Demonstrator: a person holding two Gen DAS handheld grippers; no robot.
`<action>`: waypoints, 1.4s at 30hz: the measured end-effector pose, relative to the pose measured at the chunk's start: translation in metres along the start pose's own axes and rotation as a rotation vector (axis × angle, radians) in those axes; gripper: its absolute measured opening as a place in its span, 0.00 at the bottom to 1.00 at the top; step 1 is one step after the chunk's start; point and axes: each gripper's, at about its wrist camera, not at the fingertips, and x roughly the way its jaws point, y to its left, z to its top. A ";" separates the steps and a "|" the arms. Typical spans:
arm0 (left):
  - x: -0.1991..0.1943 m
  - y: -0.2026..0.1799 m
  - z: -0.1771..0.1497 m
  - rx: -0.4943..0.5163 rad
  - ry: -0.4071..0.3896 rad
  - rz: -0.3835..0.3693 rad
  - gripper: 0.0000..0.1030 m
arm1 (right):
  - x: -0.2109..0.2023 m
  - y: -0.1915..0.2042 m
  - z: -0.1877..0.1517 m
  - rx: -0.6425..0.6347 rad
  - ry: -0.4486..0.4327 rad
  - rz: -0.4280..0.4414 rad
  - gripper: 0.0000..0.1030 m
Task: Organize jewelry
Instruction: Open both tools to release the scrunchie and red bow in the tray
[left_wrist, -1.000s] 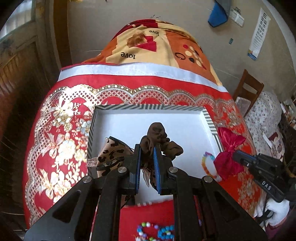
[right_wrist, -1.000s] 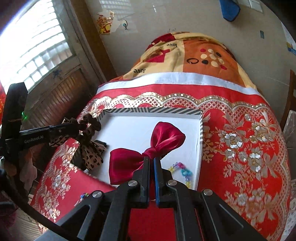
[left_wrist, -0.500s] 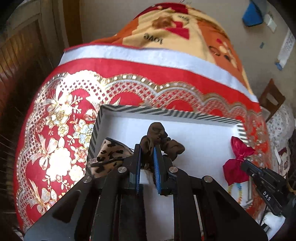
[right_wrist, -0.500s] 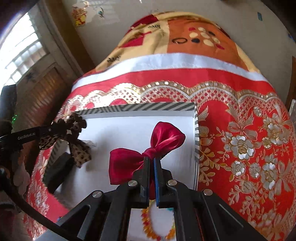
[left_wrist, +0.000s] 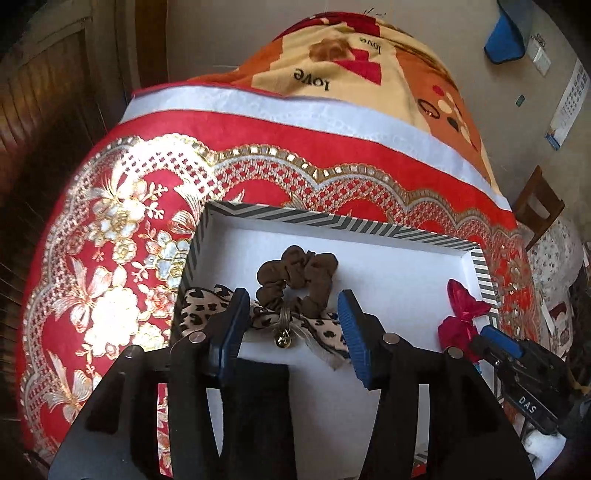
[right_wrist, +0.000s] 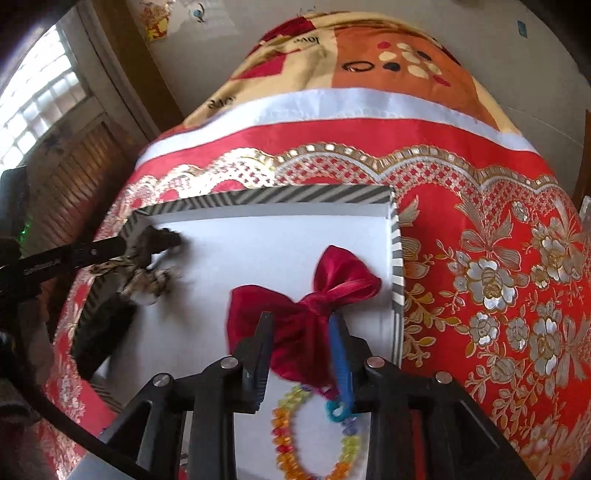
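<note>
A white tray with a striped rim (left_wrist: 332, 219) (right_wrist: 258, 194) lies on the red cloth. A brown scrunchie with a leopard bow and a small bell (left_wrist: 297, 280) lies in its left part, also in the right wrist view (right_wrist: 147, 258). My left gripper (left_wrist: 291, 328) is open around it, not gripping. A red satin bow (right_wrist: 303, 314) lies in the tray's right part, also in the left wrist view (left_wrist: 460, 314). My right gripper (right_wrist: 301, 354) is open, its jaws on either side of the bow. A coloured bead bracelet (right_wrist: 314, 435) lies just below the bow.
A dark rectangular object (right_wrist: 103, 332) sits at the tray's near left. The red and gold floral cloth (right_wrist: 498, 295) covers the table. A patterned blanket (left_wrist: 351, 62) lies behind it. A wooden chair (left_wrist: 539, 206) stands at the far right.
Both grippers have opened. The scrunchie and the red bow, held shut a moment ago, now lie released in the tray. Both grippers moved forward over the tray.
</note>
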 end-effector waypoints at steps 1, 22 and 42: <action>-0.003 0.000 0.000 0.001 -0.001 -0.001 0.48 | -0.004 0.002 -0.001 -0.005 -0.003 0.000 0.28; -0.043 0.014 -0.070 0.020 0.030 0.044 0.48 | -0.011 0.054 -0.062 -0.121 0.129 0.097 0.29; -0.044 0.008 -0.135 0.066 0.158 0.039 0.48 | -0.029 0.048 -0.096 -0.136 0.223 0.203 0.33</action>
